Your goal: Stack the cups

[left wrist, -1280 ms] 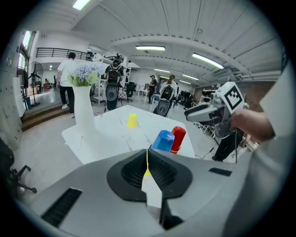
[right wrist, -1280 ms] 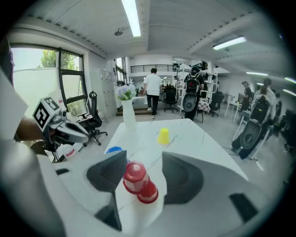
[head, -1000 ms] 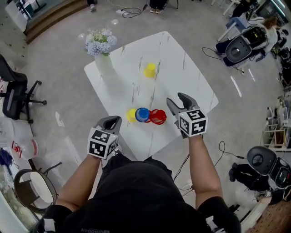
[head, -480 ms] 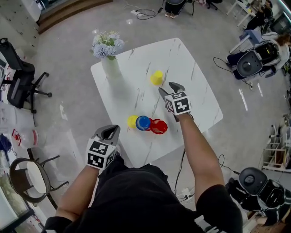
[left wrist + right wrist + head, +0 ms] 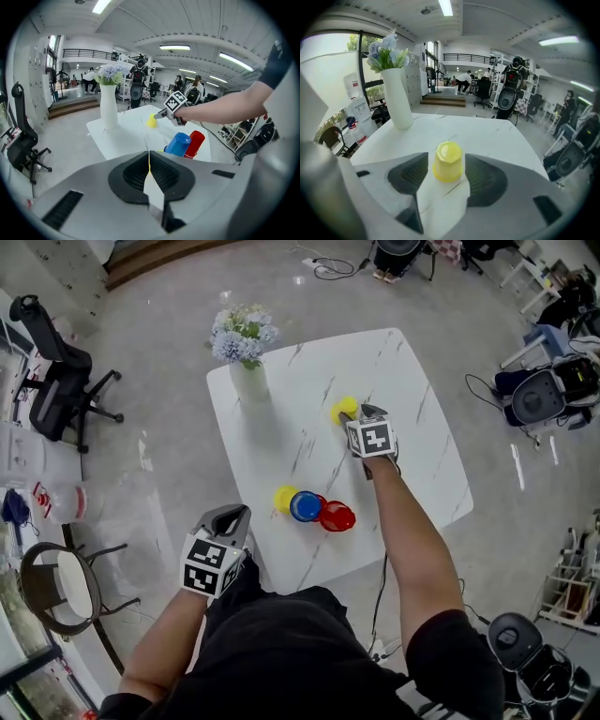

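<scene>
**STEP IN HAND: PICK-UP OF THE FAR YELLOW CUP**

**Status.** The right gripper [image 5: 359,415] is extended across the counter [image 5: 412,456] to the far yellow cup [image 5: 448,161]. This cup stands upside down, base up, well apart from the other 3 cups. The jaws are open, 1 on each side of the cup. A narrow gap shows on both sides, so no grip is made yet. The left gripper [image 5: 229,514] is held off the counter, close to the person's body. Its jaws are closed together on nothing.

**Cup positions.** The near yellow cup [image 5: 285,498], the blue cup [image 5: 305,506] and the red cup [image 5: 337,517] sit in a touching row near the front edge of the counter. No cup appears to be stacked yet, so the task is judged to be at its start.

**Next move.** Close the jaws squarely on the cup wall, lift straight up, then carry the cup toward the row of 3. The cup looks like light plastic, so an off-centre squeeze could tip it or make it slide.

**Clearances.** Bare marble lies between the far cup and the row, giving an open carry path. The vase [image 5: 251,385] stands at the far left corner, well clear of that path. The row sits close to the front edge, so a downward push there could knock a cup off the counter.
</scene>
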Demonstrator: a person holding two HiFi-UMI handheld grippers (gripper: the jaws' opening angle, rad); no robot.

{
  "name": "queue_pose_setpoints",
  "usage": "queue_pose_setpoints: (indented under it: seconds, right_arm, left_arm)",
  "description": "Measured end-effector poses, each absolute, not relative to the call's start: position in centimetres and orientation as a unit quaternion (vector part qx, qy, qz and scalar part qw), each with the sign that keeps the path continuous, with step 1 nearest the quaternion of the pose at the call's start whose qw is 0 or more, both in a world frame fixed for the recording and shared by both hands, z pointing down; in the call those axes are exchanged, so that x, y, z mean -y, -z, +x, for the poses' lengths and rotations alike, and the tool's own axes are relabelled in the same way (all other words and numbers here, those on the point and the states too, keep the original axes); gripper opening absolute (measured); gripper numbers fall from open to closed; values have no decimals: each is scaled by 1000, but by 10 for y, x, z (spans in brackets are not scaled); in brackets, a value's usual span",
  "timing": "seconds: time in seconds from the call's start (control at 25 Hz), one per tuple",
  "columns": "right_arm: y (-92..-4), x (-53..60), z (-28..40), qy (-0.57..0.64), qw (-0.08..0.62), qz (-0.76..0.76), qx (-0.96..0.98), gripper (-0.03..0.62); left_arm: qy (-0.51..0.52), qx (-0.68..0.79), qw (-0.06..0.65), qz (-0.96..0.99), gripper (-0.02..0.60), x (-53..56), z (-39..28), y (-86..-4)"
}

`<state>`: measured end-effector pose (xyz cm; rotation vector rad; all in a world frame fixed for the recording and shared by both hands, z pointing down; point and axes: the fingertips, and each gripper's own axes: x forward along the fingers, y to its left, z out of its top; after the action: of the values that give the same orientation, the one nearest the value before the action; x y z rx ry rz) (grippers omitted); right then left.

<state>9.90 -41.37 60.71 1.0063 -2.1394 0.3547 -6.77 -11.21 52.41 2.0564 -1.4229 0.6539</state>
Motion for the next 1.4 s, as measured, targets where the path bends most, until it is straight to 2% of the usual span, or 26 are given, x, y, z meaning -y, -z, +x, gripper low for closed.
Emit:
queue_pose_setpoints:
  seconds: [0.36,0.68,1.12,1.4]
  right_arm:
    - [-624,430,91,-142,376,395,826,233]
    - [-585,413,105,-128,342,397,842,213]
    - [-488,324,142,-81,289,348,888,213]
    - [-455,254,147,-78,292,330,894,215]
  left_arm:
    - [-247,550,292,742,9,105,-81,-530]
    - [-241,556,287,742,9,105,-74,-525]
    - [-212,572,255,751,9,97,-39,-499]
    - [-208,562,245,762,9,81,-36,-500]
